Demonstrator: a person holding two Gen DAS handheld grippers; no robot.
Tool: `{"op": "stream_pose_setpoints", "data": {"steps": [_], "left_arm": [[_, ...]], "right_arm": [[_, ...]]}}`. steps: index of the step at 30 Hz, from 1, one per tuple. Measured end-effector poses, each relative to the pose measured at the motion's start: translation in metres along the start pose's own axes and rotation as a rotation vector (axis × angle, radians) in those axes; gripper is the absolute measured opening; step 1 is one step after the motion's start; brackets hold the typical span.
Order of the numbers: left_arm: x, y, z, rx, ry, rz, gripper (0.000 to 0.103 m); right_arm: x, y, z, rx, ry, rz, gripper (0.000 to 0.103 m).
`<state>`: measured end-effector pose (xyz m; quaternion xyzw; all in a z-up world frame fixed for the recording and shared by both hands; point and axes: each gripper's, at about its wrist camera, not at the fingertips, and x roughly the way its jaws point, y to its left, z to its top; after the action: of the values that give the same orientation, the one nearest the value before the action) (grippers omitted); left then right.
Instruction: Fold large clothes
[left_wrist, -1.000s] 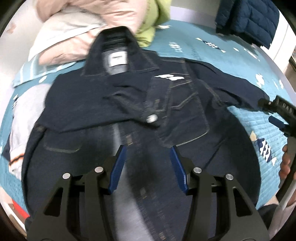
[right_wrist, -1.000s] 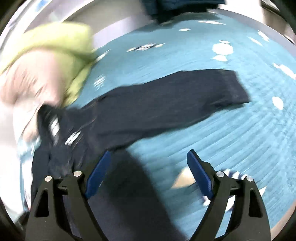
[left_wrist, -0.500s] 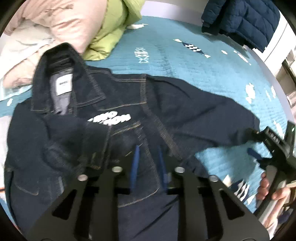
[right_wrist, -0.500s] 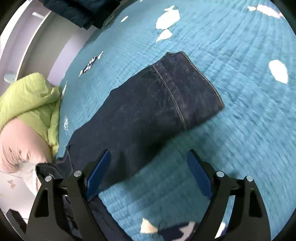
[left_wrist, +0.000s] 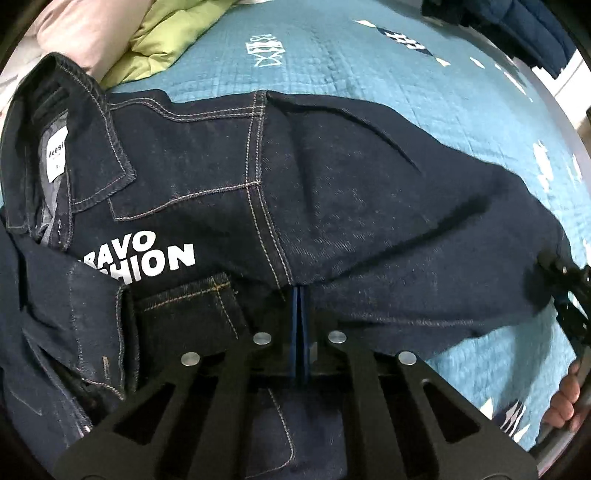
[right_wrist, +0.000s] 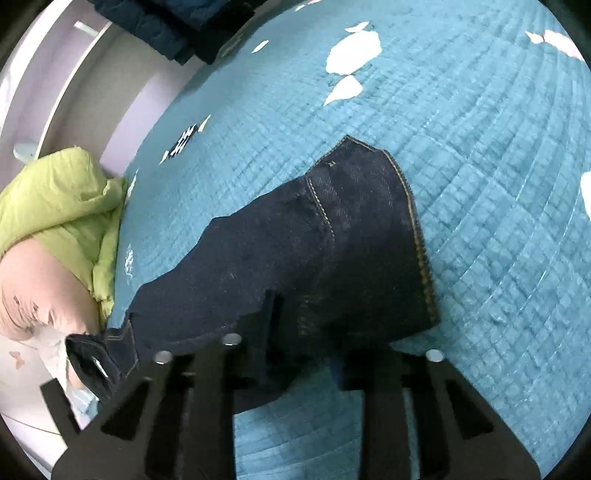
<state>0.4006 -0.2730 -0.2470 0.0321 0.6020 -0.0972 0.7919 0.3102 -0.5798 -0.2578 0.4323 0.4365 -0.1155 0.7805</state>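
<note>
A dark blue denim jacket (left_wrist: 207, 192) with white lettering lies front up on a teal quilt (left_wrist: 369, 62). Its sleeve (left_wrist: 406, 206) stretches out to the right. My left gripper (left_wrist: 299, 295) is shut on the jacket's fabric at the armpit seam below the sleeve. In the right wrist view the sleeve cuff (right_wrist: 369, 221) lies right in front of my right gripper (right_wrist: 306, 354). Its fingertips are buried under the cuff fabric, so their state is hidden. The right gripper also shows at the sleeve's end in the left wrist view (left_wrist: 565, 295).
Green bedding (right_wrist: 48, 206) and pink bedding (right_wrist: 33, 288) are piled at the head of the bed, beside the jacket's collar (left_wrist: 48, 122). A navy puffer jacket (right_wrist: 173, 22) lies at the far edge. A white wall borders the bed.
My left gripper closed and moved forward onto the jacket at the armpit seam. My right gripper moved down onto the sleeve cuff, and its blue pads are now covered by denim.
</note>
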Motion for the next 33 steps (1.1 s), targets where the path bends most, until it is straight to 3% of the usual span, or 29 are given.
{"op": "stream_pose_setpoints", "data": {"steps": [3, 9, 12, 20, 24, 26, 29, 33], "left_arm": [[0.001, 0.0, 0.0, 0.015, -0.002, 0.002, 0.003], [0.002, 0.01, -0.002, -0.012, -0.008, -0.037, 0.003], [0.001, 0.003, -0.006, 0.054, -0.038, -0.008, 0.003], [0.001, 0.002, -0.006, 0.099, -0.043, 0.027, 0.003], [-0.037, 0.001, -0.025, 0.203, -0.098, 0.101, 0.004], [-0.059, 0.01, -0.04, 0.224, -0.128, 0.07, 0.004], [-0.093, 0.045, -0.065, 0.199, -0.176, 0.068, 0.004], [-0.124, 0.095, -0.094, 0.176, -0.224, 0.103, 0.004]], "right_arm": [[-0.009, 0.002, 0.003, 0.01, -0.017, 0.032, 0.01], [-0.054, 0.045, -0.001, -0.091, -0.126, 0.091, 0.008], [-0.074, 0.07, -0.007, -0.15, -0.165, 0.122, 0.008], [-0.101, 0.113, -0.04, -0.297, -0.235, 0.101, 0.008], [-0.114, 0.131, -0.058, -0.346, -0.269, 0.098, 0.008], [-0.118, 0.145, -0.068, -0.373, -0.278, 0.1, 0.008], [-0.121, 0.17, -0.085, -0.417, -0.285, 0.099, 0.008], [-0.11, 0.217, -0.114, -0.494, -0.203, 0.101, 0.008]]}}
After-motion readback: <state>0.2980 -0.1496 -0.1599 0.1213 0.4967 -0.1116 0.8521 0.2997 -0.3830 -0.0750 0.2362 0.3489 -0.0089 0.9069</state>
